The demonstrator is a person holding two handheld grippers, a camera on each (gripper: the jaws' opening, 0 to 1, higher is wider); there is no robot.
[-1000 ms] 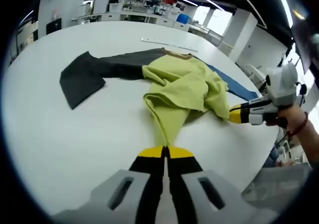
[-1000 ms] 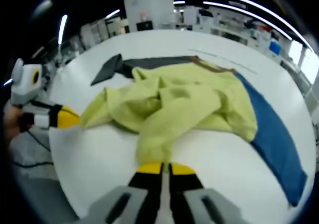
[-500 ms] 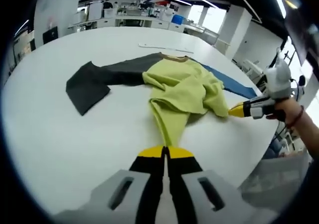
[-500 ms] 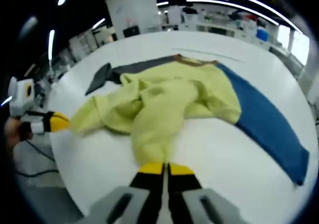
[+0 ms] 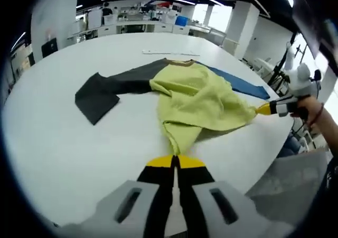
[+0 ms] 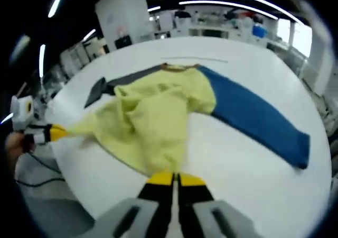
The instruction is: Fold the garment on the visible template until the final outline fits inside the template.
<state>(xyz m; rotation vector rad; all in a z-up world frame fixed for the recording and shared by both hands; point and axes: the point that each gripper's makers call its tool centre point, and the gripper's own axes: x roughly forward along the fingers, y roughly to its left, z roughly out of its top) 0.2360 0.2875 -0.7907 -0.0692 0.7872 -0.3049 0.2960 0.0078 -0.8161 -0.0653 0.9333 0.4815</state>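
Garment (image 5: 203,98) is sprawled across the white table (image 5: 63,137), with the left gripper (image 5: 174,162) and right gripper (image 6: 172,179) each clamped on a corner of its yellow hem, so I'd pull evenly, low and taut to flatten wrinkles before folding.

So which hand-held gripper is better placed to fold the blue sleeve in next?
Probably the right hand-held gripper: the blue sleeve lies outstretched on its side, while the left hand-held gripper sits nearer the dark sleeve.
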